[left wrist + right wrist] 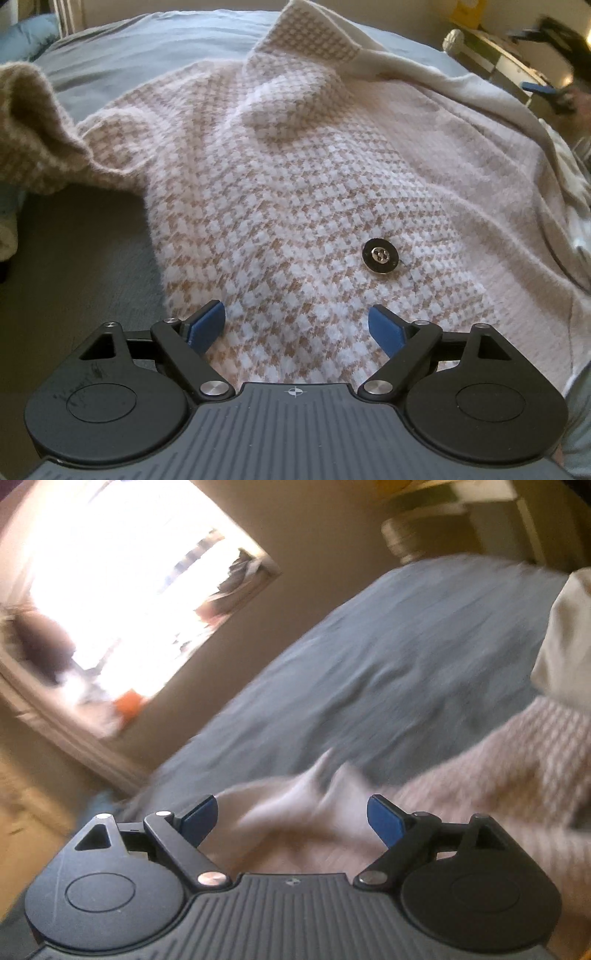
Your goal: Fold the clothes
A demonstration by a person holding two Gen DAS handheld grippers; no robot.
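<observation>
You have a blue-grey bedsheet (155, 48) stretched across the bed, lightly creased, filling the upper left of the left wrist view and the middle of the right wrist view. Grey carpet (74, 258) shows beside the bed at lower left. To your far right sits pale shelving (506, 55) with a round cream object (453, 40) at its near end; details too blurred to read. In the right wrist view, a bright window (122, 602) glares white against a tan wall (325, 542), with an orange item (127, 704) on its sill.

no readable text, labels or numbers
</observation>
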